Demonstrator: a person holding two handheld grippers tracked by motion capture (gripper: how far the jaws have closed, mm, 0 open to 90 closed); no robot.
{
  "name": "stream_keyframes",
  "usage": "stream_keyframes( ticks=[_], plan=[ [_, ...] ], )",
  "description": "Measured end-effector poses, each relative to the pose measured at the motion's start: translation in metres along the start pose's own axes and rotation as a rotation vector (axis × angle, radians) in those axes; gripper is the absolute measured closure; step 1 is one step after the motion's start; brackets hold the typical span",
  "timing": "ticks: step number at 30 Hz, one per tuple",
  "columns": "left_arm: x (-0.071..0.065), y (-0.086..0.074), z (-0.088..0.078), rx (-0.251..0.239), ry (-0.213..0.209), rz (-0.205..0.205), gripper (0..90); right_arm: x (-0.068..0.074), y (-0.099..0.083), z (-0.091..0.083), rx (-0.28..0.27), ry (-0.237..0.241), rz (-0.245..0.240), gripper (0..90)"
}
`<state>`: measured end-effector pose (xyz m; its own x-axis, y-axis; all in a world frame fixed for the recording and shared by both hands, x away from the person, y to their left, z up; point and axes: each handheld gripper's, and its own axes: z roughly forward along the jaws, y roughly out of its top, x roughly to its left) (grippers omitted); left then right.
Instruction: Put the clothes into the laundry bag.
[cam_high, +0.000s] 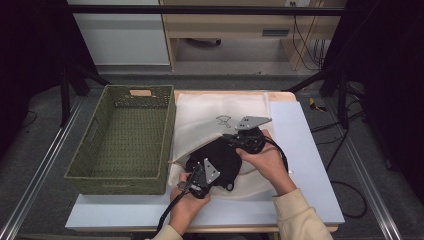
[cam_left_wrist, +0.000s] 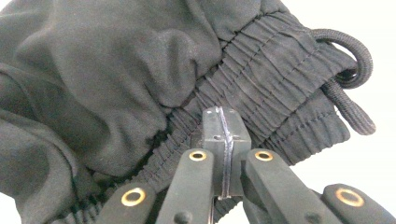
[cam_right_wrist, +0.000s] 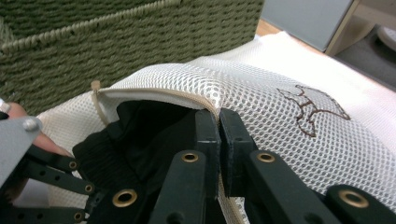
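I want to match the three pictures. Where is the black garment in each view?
High view: the black garment lies at centre, partly inside the white mesh bag.
Left gripper view: upper left and centre, its elastic waistband at the tongs.
Right gripper view: lower left, inside the bag's opening.
Shared landmark: the bag in the high and right gripper views.

A black garment (cam_high: 220, 159) with a gathered elastic waistband (cam_left_wrist: 261, 88) and a thick black drawstring (cam_left_wrist: 348, 70) lies bunched on the near middle of the table, just right of the green basket. Its cloth is crumpled in soft folds, and the drawstring loops out at the waistband's end. Its far part sits inside the open mouth of a white mesh laundry bag (cam_high: 225, 107), which lies flat and stretches toward the far side. The bag's zipped edge (cam_right_wrist: 154, 93) is lifted over the black cloth. A small brown embroidered mark (cam_right_wrist: 317, 109) shows on the mesh.
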<state>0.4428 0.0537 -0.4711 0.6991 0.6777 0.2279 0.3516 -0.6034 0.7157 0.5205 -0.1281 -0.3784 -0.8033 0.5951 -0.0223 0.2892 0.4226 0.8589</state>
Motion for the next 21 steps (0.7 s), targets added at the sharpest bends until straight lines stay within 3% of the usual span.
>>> stream_keyframes(
  ticks=[21],
  plan=[
    [0.004, 0.008, 0.010, 0.006, 0.018, 0.008, 89.9, -0.009, 0.012, -0.003, -0.045, 0.010, 0.007, 87.5]
  ],
)
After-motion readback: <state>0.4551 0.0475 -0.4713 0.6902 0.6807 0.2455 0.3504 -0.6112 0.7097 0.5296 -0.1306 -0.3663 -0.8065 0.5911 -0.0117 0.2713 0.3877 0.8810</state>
